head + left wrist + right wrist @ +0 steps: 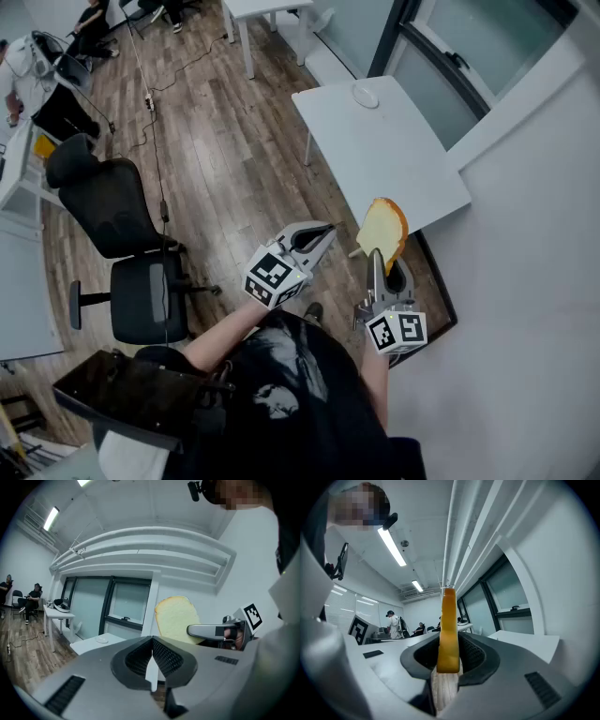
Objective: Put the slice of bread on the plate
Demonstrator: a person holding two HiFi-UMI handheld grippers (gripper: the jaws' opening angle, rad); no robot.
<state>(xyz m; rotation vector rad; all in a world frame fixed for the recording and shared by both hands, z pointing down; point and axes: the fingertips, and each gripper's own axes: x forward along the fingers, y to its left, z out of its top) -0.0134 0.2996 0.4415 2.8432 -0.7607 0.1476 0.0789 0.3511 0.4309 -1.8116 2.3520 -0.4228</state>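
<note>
Golden crust is what I see first between the jaws of the right tongs. They are closed on the slice of bread only as far as its thickness lets them, and the ribbed pads press on its lower part from both sides. The slice stands upright, thin edge toward the camera, and most of it rises free above the jaw tips. I believe the grip is low and on the flat faces so that the soft crumb is not crushed and the slice can later be laid down flat.

My left tongs are fully closed, the two pads meet each other and nothing is between them. They hang just beside the right ones, on the left of the bread and not touching it. I judge they are kept only as a spare, out of the way.

Seen from the head, the bread is in the air at the near left corner of the white desk — I cannot tell if it is already above the top or in front of it. The plate lies by the far edge of the desk, well apart from the slice and with nothing on it. So the carrying is under way, and the placing is not yet done.
</note>
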